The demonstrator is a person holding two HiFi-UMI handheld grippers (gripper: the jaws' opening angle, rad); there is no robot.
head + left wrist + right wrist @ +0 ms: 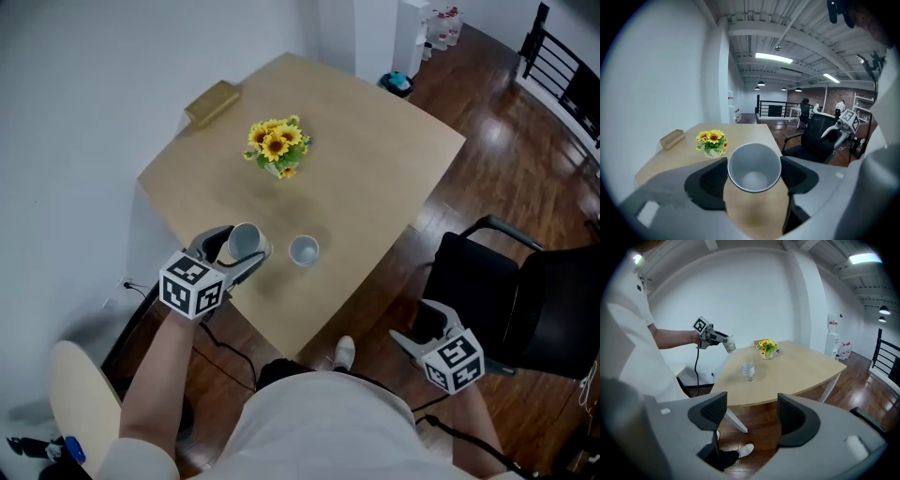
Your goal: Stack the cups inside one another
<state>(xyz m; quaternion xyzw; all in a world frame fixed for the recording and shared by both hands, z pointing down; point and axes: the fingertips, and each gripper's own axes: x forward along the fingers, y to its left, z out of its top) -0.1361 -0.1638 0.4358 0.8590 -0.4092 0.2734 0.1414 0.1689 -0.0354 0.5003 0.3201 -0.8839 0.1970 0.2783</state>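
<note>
- Your left tongs (242,255) grip a cup (754,164), tilted above the worktop (375,159)
- The second cup (304,250) stands upright on the worktop nearby
- Your right tongs (751,413) gape empty, off the worktop

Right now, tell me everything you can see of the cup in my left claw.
The cup is plain, pale grey and tapered, possibly paper. It is empty, mouth tipped back toward the left claw, whose jaws press its sides. It hangs in the air by the table's near edge, touching nothing else.
</note>
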